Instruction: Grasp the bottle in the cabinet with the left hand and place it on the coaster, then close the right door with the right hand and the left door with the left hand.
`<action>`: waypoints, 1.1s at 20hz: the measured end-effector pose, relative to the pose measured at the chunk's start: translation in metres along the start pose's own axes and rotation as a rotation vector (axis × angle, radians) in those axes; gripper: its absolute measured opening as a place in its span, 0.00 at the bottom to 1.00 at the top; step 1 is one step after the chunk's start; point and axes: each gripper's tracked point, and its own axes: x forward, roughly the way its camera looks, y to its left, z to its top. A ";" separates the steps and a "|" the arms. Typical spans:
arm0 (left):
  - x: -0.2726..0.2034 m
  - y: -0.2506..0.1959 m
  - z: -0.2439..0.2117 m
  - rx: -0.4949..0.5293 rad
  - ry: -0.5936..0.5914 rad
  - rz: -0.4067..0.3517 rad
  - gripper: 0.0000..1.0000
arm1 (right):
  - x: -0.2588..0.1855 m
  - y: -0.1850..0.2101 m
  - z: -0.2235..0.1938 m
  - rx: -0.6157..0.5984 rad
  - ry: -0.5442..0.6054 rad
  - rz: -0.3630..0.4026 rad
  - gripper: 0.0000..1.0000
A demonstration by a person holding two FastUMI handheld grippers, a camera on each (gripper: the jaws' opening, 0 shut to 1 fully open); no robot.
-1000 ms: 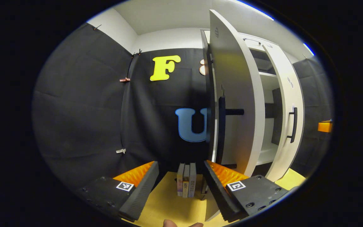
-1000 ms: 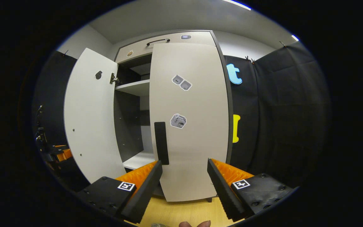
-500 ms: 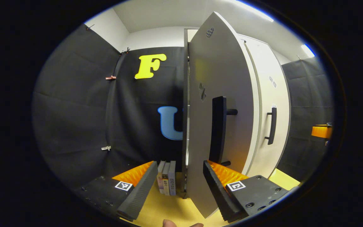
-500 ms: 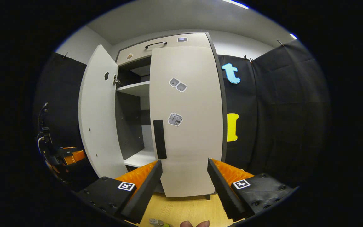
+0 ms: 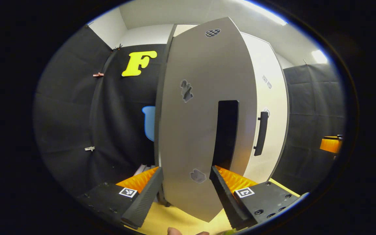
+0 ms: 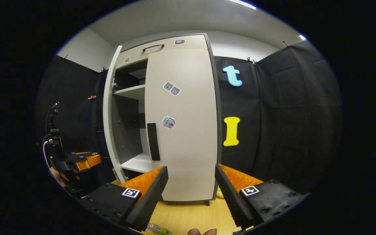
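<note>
In the left gripper view the grey left door (image 5: pixel 194 124) fills the middle, half closed, with its black handle (image 5: pixel 227 133) just above my right finger. My left gripper (image 5: pixel 186 176) is open and the door's lower part stands close in front of its fingers. The white right door (image 5: pixel 271 130) is closed beyond it. In the right gripper view the cabinet (image 6: pixel 162 45) has its right door (image 6: pixel 184 137) shut and its left door (image 6: pixel 109 120) ajar, seen edge-on. My right gripper (image 6: pixel 191 176) is open, back from the cabinet. A sliver of clear bottle (image 6: pixel 157 228) lies at the bottom edge.
The cabinet stands on a light wooden table (image 6: pixel 191 215). Its white shelves (image 6: pixel 132 91) show through the gap. The left gripper (image 6: pixel 80 161) and the hand holding it are left of the ajar door. Book spines (image 5: pixel 141 169) peek out beside the cabinet.
The left door has swung a long way toward shut, with my left gripper following it. My right gripper has drawn back a little from the shut right door.
</note>
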 end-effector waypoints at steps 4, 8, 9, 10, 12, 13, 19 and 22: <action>0.017 -0.018 0.000 0.014 -0.004 -0.001 0.93 | 0.000 -0.015 -0.002 0.003 0.008 -0.011 0.96; 0.028 -0.026 0.000 0.009 -0.006 -0.015 0.94 | 0.007 -0.022 -0.006 -0.014 0.019 -0.015 0.96; 0.031 -0.028 0.000 0.006 -0.005 -0.017 0.93 | 0.008 -0.022 -0.007 -0.016 0.021 -0.014 0.96; 0.034 -0.030 0.000 0.004 -0.004 -0.018 0.94 | 0.010 -0.022 -0.007 -0.019 0.021 -0.012 0.96; 0.041 -0.034 0.001 0.011 -0.002 -0.020 0.93 | 0.015 -0.022 -0.007 -0.029 0.021 -0.006 0.96; 0.044 -0.035 0.002 0.015 -0.002 -0.022 0.93 | 0.017 -0.021 -0.009 -0.030 0.025 -0.003 0.96; 0.059 -0.045 0.000 0.013 -0.005 -0.034 0.90 | 0.029 -0.023 -0.010 -0.048 0.027 0.005 0.96; 0.065 -0.042 0.004 0.013 -0.006 -0.037 0.94 | 0.035 -0.022 -0.010 -0.041 0.027 0.011 0.96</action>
